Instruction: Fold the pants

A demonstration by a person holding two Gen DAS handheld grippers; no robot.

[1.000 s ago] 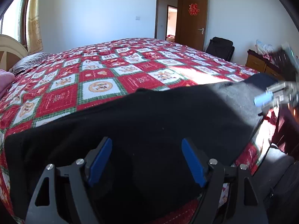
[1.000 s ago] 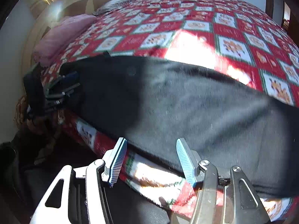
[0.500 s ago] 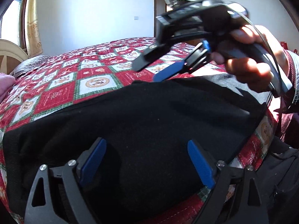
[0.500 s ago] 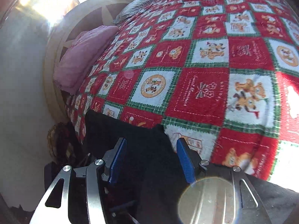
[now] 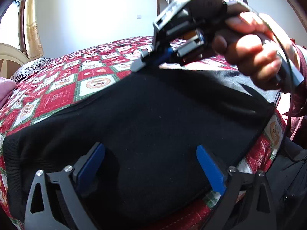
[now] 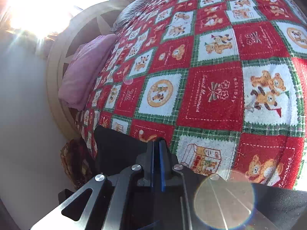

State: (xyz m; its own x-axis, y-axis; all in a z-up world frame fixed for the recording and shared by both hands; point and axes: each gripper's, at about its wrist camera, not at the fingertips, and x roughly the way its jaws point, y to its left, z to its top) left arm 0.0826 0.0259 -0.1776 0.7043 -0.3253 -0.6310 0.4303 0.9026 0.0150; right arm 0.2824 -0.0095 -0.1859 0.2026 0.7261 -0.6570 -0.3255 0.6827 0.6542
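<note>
Black pants (image 5: 149, 111) lie flat along the near edge of the bed (image 5: 63, 94), on a red, green and white patchwork bedspread (image 6: 211, 95) with bear pictures. One end of the pants reaches the near left edge of the bed in the left wrist view, the other end runs toward the near right corner, where a strip of bedspread shows below the fabric.

Left gripper (image 5: 150, 169): blue fingers (image 5: 210, 169) spread wide, having just been opening, hovering over the near part of the pants. Black fabric shows between them, but the pads do not press on anything. Nothing held.

Right gripper (image 5: 143, 62): a hand (image 5: 257, 51) holds it at the far edge of the pants, tip pointing down at the fabric's far hem. In the right wrist view its fingers (image 6: 162, 164) are pressed together, having just closed, with the tip at the far edge of the black fabric. A small peak of cloth sits right at the tip, so it appears pinched on that edge, though the cloth between the pads is hard to see.

A pink pillow (image 6: 84, 71) rests at the head of the bed against a rounded pale headboard (image 6: 57, 61). Striped pillow (image 5: 30, 67) beside it. Strong sun glare at upper left of the right wrist view, lens flare lower right. White wall (image 5: 92, 13) and a curtain (image 5: 33, 21) behind the bed.
</note>
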